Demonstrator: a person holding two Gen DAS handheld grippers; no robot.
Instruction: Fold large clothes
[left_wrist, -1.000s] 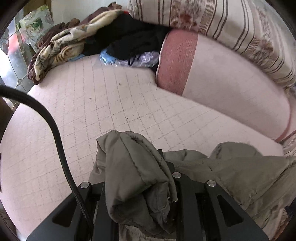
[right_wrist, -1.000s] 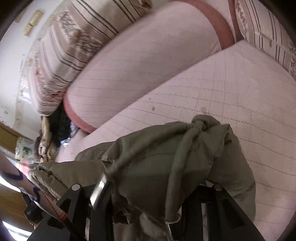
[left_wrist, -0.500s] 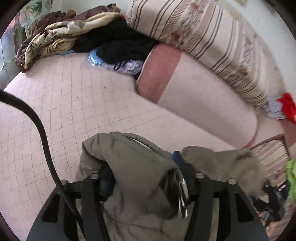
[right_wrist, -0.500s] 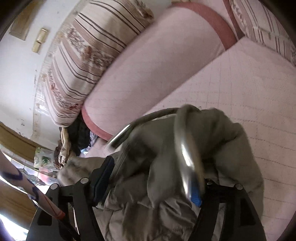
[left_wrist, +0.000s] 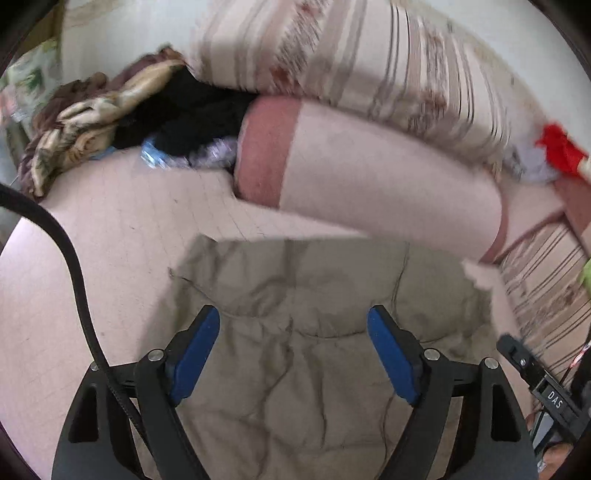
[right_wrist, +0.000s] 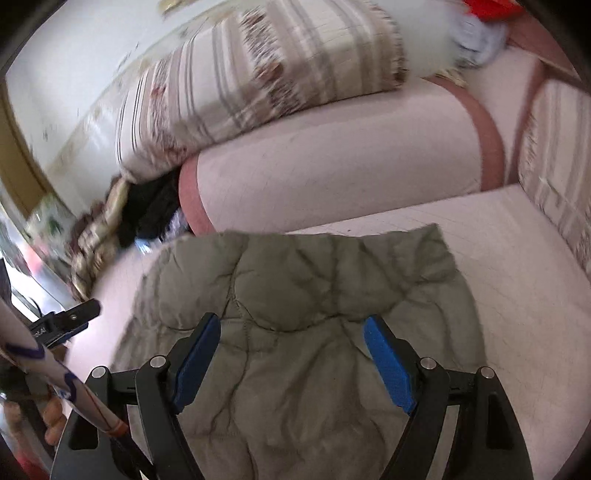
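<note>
Left gripper (left_wrist: 293, 354) jaws opening, nothing pinched; the olive quilted jacket (left_wrist: 314, 332) lies flat on the pink mattress (left_wrist: 122, 229) below. Right gripper (right_wrist: 291, 354) likewise opening and empty over it. Fold just laid, I'd say; next needs a fresh edge grasp. Only "DAS" legible, on the other gripper's finger (left_wrist: 546, 387).

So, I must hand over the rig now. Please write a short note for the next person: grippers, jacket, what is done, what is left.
Left gripper: fingers opening, nothing between them.
Right gripper: fingers opening, also empty.
Olive quilted jacket: lying on the pink bed cover, in front of the rolled pink bedding, free of both grippers.
Done: jacket laid down and let go.
Left: probably smooth it and check the fold; the near part is hidden.
</note>
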